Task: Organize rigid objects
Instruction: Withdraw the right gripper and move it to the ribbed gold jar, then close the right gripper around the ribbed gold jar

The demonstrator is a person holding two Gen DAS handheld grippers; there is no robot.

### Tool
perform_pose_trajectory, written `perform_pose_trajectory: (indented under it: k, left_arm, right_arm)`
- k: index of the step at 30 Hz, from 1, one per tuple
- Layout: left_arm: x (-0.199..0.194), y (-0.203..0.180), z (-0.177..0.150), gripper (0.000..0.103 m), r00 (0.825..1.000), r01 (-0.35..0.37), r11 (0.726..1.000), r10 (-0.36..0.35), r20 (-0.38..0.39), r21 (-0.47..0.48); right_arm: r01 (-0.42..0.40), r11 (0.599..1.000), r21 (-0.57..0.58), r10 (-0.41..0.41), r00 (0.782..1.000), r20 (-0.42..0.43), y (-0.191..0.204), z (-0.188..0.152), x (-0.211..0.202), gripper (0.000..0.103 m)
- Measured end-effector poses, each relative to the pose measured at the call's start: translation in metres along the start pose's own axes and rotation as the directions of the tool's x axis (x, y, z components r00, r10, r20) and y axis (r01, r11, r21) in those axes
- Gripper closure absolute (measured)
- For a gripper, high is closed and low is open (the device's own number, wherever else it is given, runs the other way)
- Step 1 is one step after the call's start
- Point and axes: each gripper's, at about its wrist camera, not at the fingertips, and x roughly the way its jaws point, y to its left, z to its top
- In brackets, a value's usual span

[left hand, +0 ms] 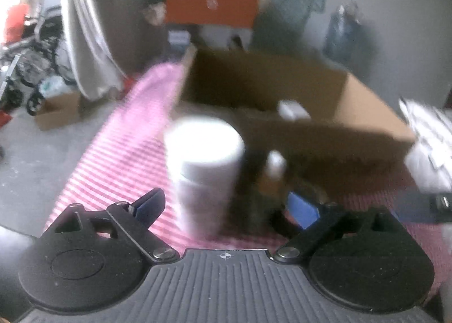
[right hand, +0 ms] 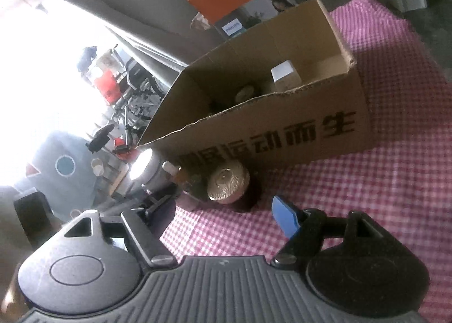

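A white-lidded jar (left hand: 204, 170) stands on the pink checked cloth, between the wide-open fingers of my left gripper (left hand: 226, 207), not clamped. A small bottle with a white cap (left hand: 275, 166) stands just behind it. An open cardboard box (left hand: 364, 114) lies beyond, with a small white box (left hand: 292, 109) inside. In the right wrist view the cardboard box (right hand: 282, 139) holds the white box (right hand: 285, 76) and a round lid. A gold-lidded jar (right hand: 227, 183) and the white-lidded jar (right hand: 147, 169) stand before it. My right gripper (right hand: 223, 214) is open and empty, short of the gold-lidded jar.
The pink checked cloth (right hand: 395, 181) covers the table. An orange carton (left hand: 212, 4) stands behind the box. White packets (left hand: 429, 136) lie at the right. A bicycle and clutter (left hand: 31, 63) stand on the floor at the left.
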Motion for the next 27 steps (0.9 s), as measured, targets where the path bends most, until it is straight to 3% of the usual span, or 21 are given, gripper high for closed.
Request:
perform_pose_trajectory:
  k: [7,10,15,21,27]
  left_arm:
    - [0.009,-0.023,-0.010,0.008,1.000,-0.014,0.991,0.016,-0.013,0.130]
    - [0.008,-0.017,-0.011,0.013,1.000,-0.013,0.992,0.015,-0.017,0.127]
    - [-0.007,-0.015,-0.015,0.014,0.999,-0.023,0.988,0.019,0.026,0.152]
    - [-0.027,-0.033,-0.022,0.014,0.993,0.077,0.972,-0.095,0.069,0.222]
    - [-0.010,-0.046,-0.023,0.017,0.978,0.208,0.953,-0.197,-0.072,0.221]
  right_arm:
    - [0.007,0.999,0.032,-0.007,1.000,-0.013,-0.009,0.010,0.034,0.038]
    - [0.002,0.999,0.034,-0.001,1.000,-0.023,-0.011,0.013,0.046,0.039]
    - [-0.011,0.999,0.047,0.012,1.000,-0.026,-0.014,0.018,0.057,0.041]
    - [-0.017,0.997,0.079,0.020,0.999,-0.037,-0.022,0.018,0.065,0.046]
    - [-0.019,0.997,0.076,0.023,0.998,-0.053,-0.024,0.018,0.070,0.050]
